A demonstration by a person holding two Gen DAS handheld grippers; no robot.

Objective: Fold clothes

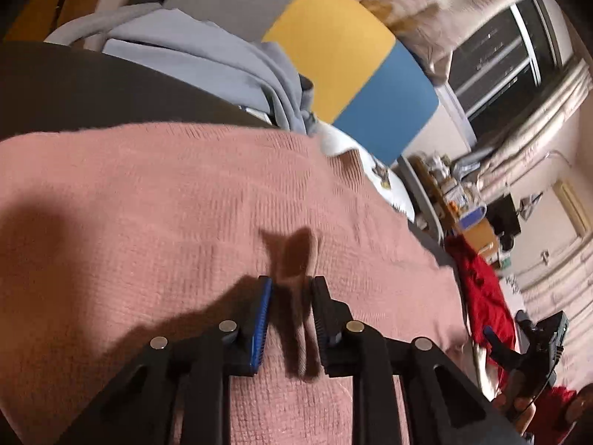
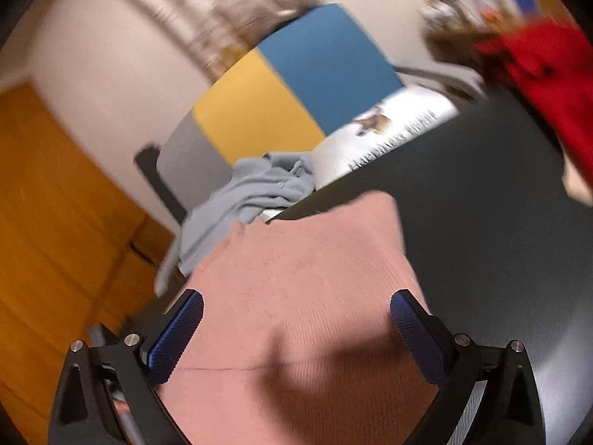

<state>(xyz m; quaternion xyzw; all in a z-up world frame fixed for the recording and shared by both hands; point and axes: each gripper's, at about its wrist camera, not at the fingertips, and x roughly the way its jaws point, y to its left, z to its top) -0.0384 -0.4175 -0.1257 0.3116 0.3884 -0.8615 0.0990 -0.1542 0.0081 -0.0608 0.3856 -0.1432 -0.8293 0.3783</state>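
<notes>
On the dark bench (image 2: 481, 200) lies the pink knitted garment (image 2: 304, 282), spread flat under both grippers. The left gripper (image 1: 291, 296) hovers close above the pink cloth, its jaws apart by a narrow gap and holding nothing. The right gripper (image 2: 296, 315) has its jaws spread wide over the garment. A grey garment (image 2: 252, 189) is crumpled at the far bench edge, a red garment (image 2: 548, 74) lies further right.

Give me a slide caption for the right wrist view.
Right gripper open over a pink knit garment on a dark table, grey garment bunched beyond.
</notes>
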